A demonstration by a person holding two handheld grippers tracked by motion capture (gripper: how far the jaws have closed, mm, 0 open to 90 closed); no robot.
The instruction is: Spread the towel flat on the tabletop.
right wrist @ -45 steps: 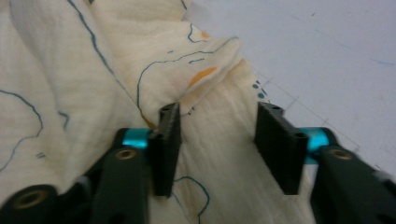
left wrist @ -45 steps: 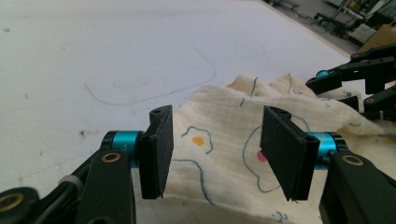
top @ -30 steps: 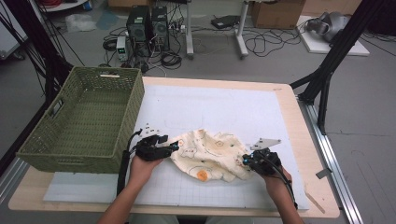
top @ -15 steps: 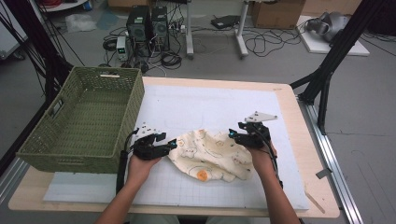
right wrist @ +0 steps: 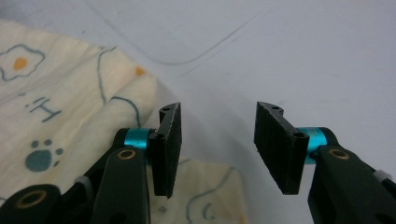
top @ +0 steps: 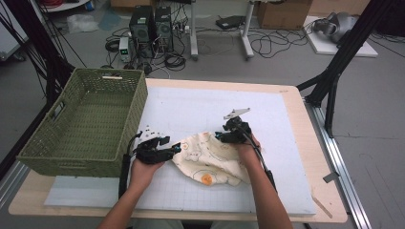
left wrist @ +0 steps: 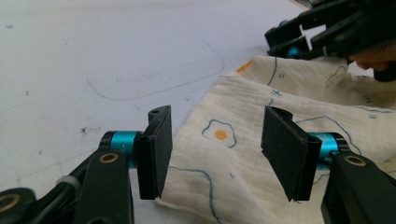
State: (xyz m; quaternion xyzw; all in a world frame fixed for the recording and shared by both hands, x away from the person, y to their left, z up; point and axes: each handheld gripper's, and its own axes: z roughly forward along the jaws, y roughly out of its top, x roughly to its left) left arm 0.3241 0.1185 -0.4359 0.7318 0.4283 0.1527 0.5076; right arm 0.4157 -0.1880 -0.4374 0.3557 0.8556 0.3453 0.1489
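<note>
Two parted jaws astride printed cloth (left wrist: pixel 224 154), green basket (top: pixel 86 119) overhead.

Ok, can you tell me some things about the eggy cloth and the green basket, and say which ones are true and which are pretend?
1. The cloth lies inside the basket. False: it lies on the white mat, to the right of the basket.
2. The basket has nothing in it. True.
3. The left gripper is squeezing the cloth tight. False: its jaws stand open, with the cloth lying beneath them, not pinched.
4. The right gripper is open too. True: its jaws have just been opening, and nothing sits between them but bare mat.
5. The cloth has fried eggs drawn on it. True: the left gripper view shows one with an orange yolk.
</note>
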